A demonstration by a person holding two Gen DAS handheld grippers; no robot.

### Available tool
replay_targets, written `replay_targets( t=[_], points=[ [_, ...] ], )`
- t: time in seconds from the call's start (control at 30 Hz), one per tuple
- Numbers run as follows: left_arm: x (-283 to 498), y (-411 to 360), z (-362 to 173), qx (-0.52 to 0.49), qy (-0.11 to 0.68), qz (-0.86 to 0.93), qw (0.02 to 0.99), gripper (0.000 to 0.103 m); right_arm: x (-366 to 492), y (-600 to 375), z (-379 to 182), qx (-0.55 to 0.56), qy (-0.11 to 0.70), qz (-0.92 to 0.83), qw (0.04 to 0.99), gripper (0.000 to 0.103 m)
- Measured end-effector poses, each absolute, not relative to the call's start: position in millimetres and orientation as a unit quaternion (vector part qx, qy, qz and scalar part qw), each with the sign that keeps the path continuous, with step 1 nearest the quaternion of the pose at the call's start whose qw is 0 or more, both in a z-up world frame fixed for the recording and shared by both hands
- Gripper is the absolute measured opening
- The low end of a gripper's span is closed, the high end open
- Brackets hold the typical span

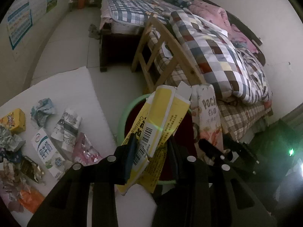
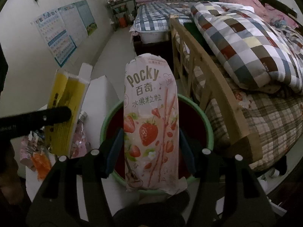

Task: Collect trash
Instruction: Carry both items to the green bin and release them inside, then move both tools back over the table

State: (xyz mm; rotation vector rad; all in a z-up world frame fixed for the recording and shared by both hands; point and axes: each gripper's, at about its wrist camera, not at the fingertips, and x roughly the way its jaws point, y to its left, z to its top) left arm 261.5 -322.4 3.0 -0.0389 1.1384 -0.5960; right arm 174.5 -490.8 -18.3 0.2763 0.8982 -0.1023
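Observation:
My left gripper (image 1: 153,147) is shut on a flattened yellow medicine box (image 1: 161,117) and holds it over the green-rimmed bin (image 1: 123,119). My right gripper (image 2: 150,138) is shut on a pink Pocky strawberry packet (image 2: 150,113) and holds it upright over the same bin (image 2: 206,124). The Pocky packet (image 1: 208,113) and the right gripper (image 1: 214,151) also show in the left wrist view, right of the yellow box. The yellow box (image 2: 64,102) and a left finger (image 2: 55,115) show at the left of the right wrist view.
A white board (image 1: 72,89) on the floor carries several pieces of trash: a yellow box (image 1: 15,121), crumpled paper (image 1: 42,109), wrappers (image 1: 66,126), an orange scrap (image 1: 30,200). A wooden bed frame (image 1: 161,43) with checked quilts (image 1: 223,53) stands right of the bin.

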Motion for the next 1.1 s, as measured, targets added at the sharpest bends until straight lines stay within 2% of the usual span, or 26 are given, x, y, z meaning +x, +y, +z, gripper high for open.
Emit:
replay_targets(
  t=[0.47, 0.53, 0.57, 0.6, 0.63, 0.67, 0.7, 0.77, 0.97, 1.1],
  points=[
    [272, -341, -19, -0.026, 0.557, -0.286, 0.779, 0.034, 176, -496, -42, 0.133, 0.455, -0.055, 0.879, 0.059],
    [275, -342, -19, -0.029, 0.557, -0.285, 0.78, 0.042, 177, -497, -43, 0.131, 0.459, -0.057, 0.877, 0.06],
    [274, -341, -19, -0.033, 0.555, -0.285, 0.781, 0.056, 178, -497, -43, 0.13, 0.46, -0.059, 0.877, 0.062],
    [275, -340, -17, -0.039, 0.551, -0.284, 0.784, 0.066, 178, -498, -43, 0.127, 0.46, -0.061, 0.877, 0.066],
    [275, -337, -15, -0.044, 0.547, -0.283, 0.787, 0.069, 177, -498, -43, 0.126, 0.459, -0.063, 0.877, 0.07],
    [276, -336, -14, -0.047, 0.544, -0.283, 0.788, 0.075, 177, -498, -42, 0.125, 0.459, -0.064, 0.877, 0.078],
    [275, -334, -12, -0.05, 0.542, -0.282, 0.79, 0.082, 175, -498, -41, 0.124, 0.456, -0.066, 0.879, 0.082],
    [275, -327, -8, -0.054, 0.537, -0.276, 0.795, 0.085, 174, -497, -39, 0.121, 0.454, -0.068, 0.88, 0.083],
    [263, -294, 9, -0.047, 0.52, -0.25, 0.816, 0.095, 169, -483, -26, 0.101, 0.448, -0.071, 0.885, 0.098],
    [246, -261, 17, -0.032, 0.513, -0.227, 0.827, 0.095, 164, -465, -16, 0.083, 0.448, -0.064, 0.888, 0.098]
  ],
)
